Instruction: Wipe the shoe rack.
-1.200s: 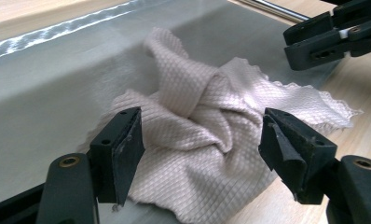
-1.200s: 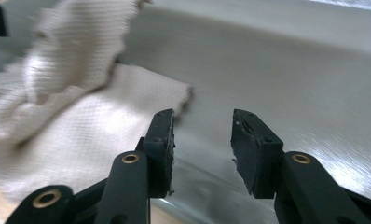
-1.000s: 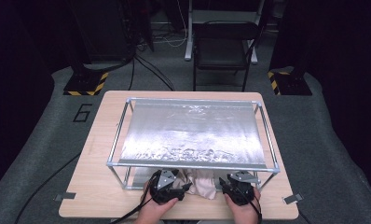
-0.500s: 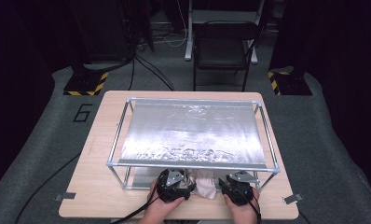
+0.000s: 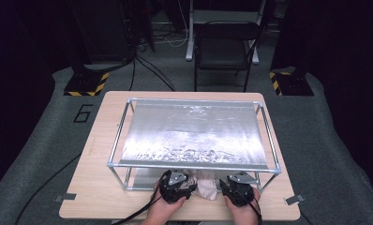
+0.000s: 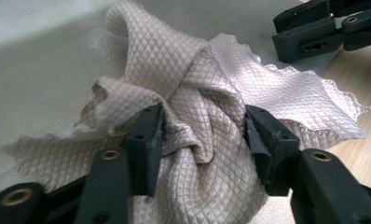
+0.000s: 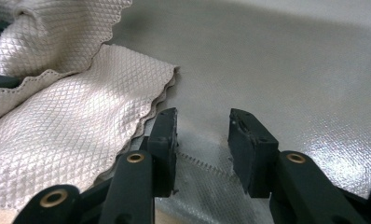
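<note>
Your left gripper (image 6: 200, 135), jaws just closing, clasps the bunched quilted cloth (image 6: 193, 98) at the table's (image 5: 86, 187) near edge under the metal frame (image 5: 194, 166), while your right gripper (image 7: 202, 135) gapes empty beside it, so lifting may snag the frame.

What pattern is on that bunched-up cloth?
The cloth is pale cream with a small quilted diamond pattern, clearest in the left gripper view.

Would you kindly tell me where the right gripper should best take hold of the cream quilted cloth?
Probably the flat scalloped edge of the cream quilted cloth, approached sideways from its open right side: there it lies thin beside the right gripper, whereas the bunched middle sits between the left gripper's closing jaws.
</note>
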